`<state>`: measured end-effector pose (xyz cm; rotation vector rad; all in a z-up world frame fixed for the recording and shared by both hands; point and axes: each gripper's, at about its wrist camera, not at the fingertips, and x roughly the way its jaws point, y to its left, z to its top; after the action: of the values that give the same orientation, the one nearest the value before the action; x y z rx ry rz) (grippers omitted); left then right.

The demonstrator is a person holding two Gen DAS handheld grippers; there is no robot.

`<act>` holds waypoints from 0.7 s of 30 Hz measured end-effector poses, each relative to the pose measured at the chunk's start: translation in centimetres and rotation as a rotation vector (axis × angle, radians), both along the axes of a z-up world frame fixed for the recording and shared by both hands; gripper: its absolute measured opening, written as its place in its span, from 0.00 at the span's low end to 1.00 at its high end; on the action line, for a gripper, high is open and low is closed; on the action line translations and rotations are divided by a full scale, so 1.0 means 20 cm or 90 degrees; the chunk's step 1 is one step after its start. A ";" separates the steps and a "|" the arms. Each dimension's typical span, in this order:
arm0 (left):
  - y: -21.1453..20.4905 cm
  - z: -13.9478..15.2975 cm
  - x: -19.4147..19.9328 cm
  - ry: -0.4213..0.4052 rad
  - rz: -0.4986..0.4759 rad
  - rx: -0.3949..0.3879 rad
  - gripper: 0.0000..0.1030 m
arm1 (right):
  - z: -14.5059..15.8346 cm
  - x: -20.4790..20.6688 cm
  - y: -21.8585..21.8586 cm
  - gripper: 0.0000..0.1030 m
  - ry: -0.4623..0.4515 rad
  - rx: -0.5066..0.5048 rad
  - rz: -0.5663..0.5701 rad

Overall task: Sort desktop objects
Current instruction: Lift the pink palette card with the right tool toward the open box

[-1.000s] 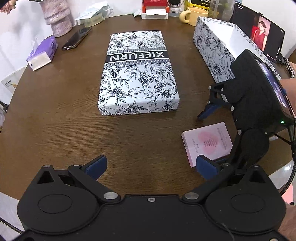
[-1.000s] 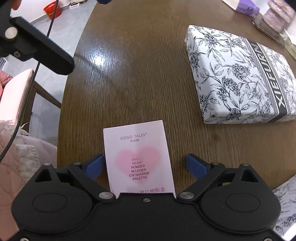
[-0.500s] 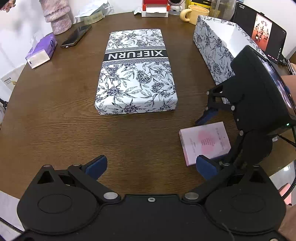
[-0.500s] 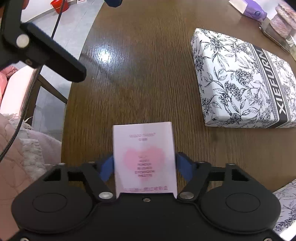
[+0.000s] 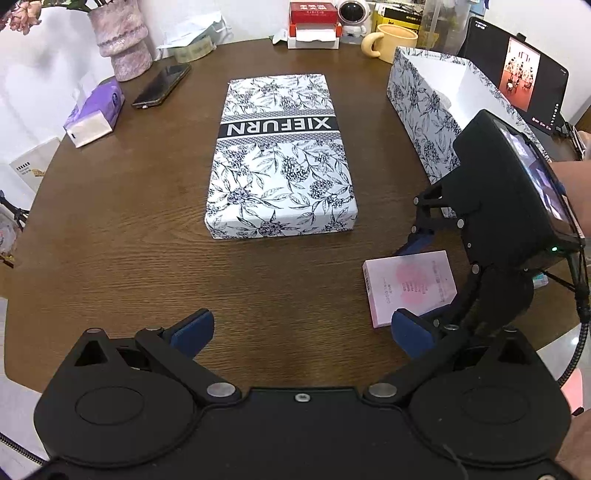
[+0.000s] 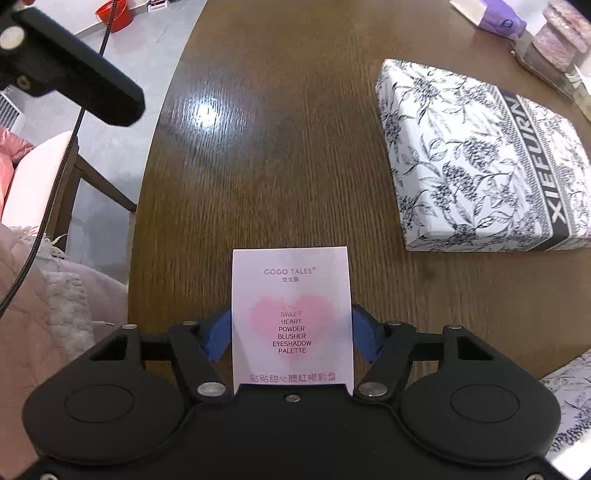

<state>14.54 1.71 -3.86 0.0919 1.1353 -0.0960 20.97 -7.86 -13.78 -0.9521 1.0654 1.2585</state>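
A pink eyeshadow palette box (image 6: 291,291) printed GOGO TALES sits low over the brown table's near right part, and my right gripper (image 6: 291,332) is shut on its two long sides. The left wrist view shows the same palette box (image 5: 410,284) with my right gripper (image 5: 424,280) reaching in from the right. My left gripper (image 5: 301,330) hangs open over bare wood, holding nothing, just left of the box. A closed floral XIEFURN box (image 5: 280,158) lies mid-table. An open floral box (image 5: 436,96) with a white inside stands at the back right.
Along the far edge are a phone (image 5: 162,85), a purple tissue pack (image 5: 94,110), a pink vase (image 5: 123,40), a yellow mug (image 5: 391,42), a red-and-white box (image 5: 314,18) and a tablet (image 5: 517,70). A chair (image 6: 37,177) stands beyond the table's rounded edge.
My right gripper's fingers, wide apart a second ago, have closed onto the palette box. The left gripper stayed open, and its view shifted only slightly.
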 end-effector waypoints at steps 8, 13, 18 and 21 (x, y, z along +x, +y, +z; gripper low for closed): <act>0.01 0.11 -0.03 -0.019 -0.011 -0.002 1.00 | 0.16 -0.01 -0.05 0.67 -0.029 0.024 -0.016; 0.02 0.19 -0.05 -0.033 -0.027 -0.005 1.00 | 0.26 -0.06 -0.03 0.67 -0.050 0.026 -0.032; 0.02 0.25 -0.07 -0.034 -0.035 -0.022 1.00 | 0.35 -0.09 -0.02 0.67 -0.077 0.028 -0.053; 0.01 0.28 -0.08 -0.044 -0.046 -0.020 1.00 | 0.41 -0.11 -0.03 0.67 -0.093 0.031 -0.068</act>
<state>12.88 2.01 1.73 0.1075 1.0615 -0.1734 18.84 -8.41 -5.52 -0.9232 0.9543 1.1047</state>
